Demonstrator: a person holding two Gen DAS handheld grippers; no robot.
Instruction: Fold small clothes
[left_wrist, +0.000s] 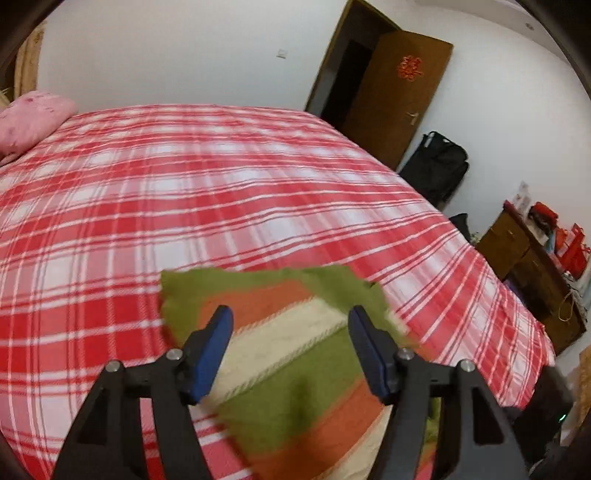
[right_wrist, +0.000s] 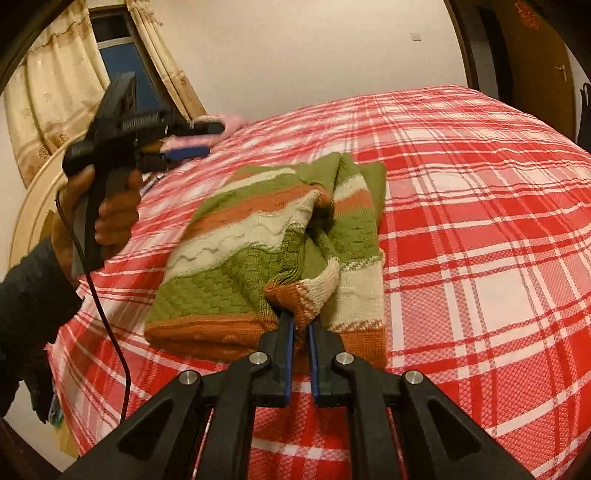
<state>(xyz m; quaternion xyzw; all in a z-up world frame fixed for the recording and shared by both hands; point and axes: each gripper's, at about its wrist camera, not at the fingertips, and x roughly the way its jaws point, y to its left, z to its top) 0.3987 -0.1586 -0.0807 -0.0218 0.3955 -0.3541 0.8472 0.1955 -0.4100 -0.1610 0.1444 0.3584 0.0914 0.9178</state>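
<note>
A knitted sweater (right_wrist: 240, 236) with green, orange and cream stripes lies partly folded on the red-and-white plaid bed (right_wrist: 480, 221). My right gripper (right_wrist: 298, 320) is shut on a bunched orange-and-cream piece of the sweater at its near edge. A hand holds my left gripper (right_wrist: 199, 139) up at the left, above the bed and clear of the cloth. In the left wrist view the left gripper (left_wrist: 291, 332) stands open over the sweater (left_wrist: 295, 369), and nothing sits between its blue pads (left_wrist: 218, 332).
A pink pillow (left_wrist: 29, 122) lies at the head of the bed by the cream headboard (right_wrist: 33, 206) and curtains (right_wrist: 48, 92). Beyond the bed's far side are an open brown door (left_wrist: 399, 92), a black bag (left_wrist: 439, 166) and a wooden cabinet (left_wrist: 528, 266).
</note>
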